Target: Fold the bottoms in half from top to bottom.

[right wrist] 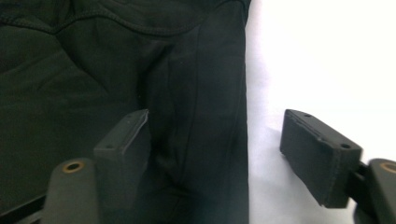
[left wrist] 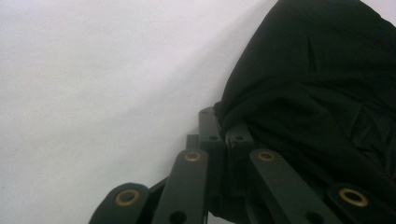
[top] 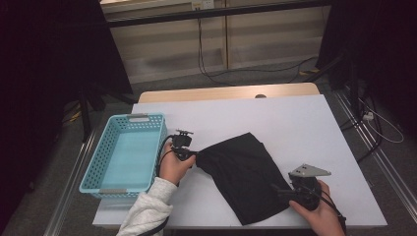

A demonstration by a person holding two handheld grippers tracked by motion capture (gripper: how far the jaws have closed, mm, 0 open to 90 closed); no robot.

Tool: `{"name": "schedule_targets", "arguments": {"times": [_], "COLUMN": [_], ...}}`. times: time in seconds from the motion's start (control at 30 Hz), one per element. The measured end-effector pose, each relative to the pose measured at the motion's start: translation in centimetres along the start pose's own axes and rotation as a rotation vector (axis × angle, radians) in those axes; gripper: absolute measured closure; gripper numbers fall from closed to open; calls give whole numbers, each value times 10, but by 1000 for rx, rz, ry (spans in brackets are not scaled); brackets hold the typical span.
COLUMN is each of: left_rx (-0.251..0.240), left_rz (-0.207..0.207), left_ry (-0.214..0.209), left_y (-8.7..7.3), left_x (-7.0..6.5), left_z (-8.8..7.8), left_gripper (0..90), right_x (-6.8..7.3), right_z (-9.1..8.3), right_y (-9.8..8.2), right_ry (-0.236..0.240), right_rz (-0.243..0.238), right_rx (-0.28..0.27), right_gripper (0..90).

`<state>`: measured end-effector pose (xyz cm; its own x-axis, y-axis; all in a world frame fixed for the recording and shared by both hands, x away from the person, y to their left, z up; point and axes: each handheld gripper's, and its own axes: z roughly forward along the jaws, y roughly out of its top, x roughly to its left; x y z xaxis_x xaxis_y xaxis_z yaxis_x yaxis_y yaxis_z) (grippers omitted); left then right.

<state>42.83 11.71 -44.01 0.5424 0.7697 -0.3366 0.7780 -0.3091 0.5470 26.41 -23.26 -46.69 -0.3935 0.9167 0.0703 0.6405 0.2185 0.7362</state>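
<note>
Two tools work one black cloth [top: 242,173] on a white surface [top: 295,123], which is the largest thing here and lies bare across its far half and its right side, so there is open room beyond and to the right of the cloth. At the far edge a strip of bare wood [top: 221,92] shows past the white top. The cloth lies near the middle toward the near edge, running slantwise from its bunched left corner down to a near end that lies just short of that edge; in the right tool's view its straight hemmed side runs between the jaws, with white surface beside it. A blue basket [top: 101,172] stands at the left edge, empty, its near corner close to the surface's near-left corner and its right wall just beside the left hand [top: 173,167]. The left tool [top: 194,156] is clamped tight on the cloth's bunched left corner, the fabric pinched between its jaws. The right tool [top: 275,189] sits over the cloth's near right side with its jaws apart, one over the fabric and one over bare white, straddling the hem without pressing it. No writing or label can be read anywhere.
</note>
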Motion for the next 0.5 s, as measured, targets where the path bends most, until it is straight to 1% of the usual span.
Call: {"name": "schedule_targets", "arguments": {"times": [0.03,0.07,0.1,0.2,0.23,0.3,0.43,0.5], "left_rx": [0,0,0,2,6,0,1,2], "left_rz": [0,0,4,4,4,6,9,10], "left_ry": [0,-1,4,1,0,-1,-4,-6], "left_y": [0,-1,-1,-1,0,1,3,4], "left_x": [0,0,0,0,-1,-1,-2,-3], "left_z": [0,0,0,-1,-2,-3,-5,-5], "left_gripper": [884,884,884,884,884,884,883,883], "right_x": [1,1,1,3,4,6,8,7], "right_z": [-1,-3,-4,-5,-5,-5,-5,-4], "right_y": [1,0,0,-3,-3,-3,-3,-3], "right_ry": [8,27,34,32,32,43,55,64], "right_rz": [-6,-10,-6,2,0,4,24,33], "right_rx": [7,12,11,-1,-6,-5,-4,-7], "right_gripper": [329,364,379,412,435,526,604,657]}}
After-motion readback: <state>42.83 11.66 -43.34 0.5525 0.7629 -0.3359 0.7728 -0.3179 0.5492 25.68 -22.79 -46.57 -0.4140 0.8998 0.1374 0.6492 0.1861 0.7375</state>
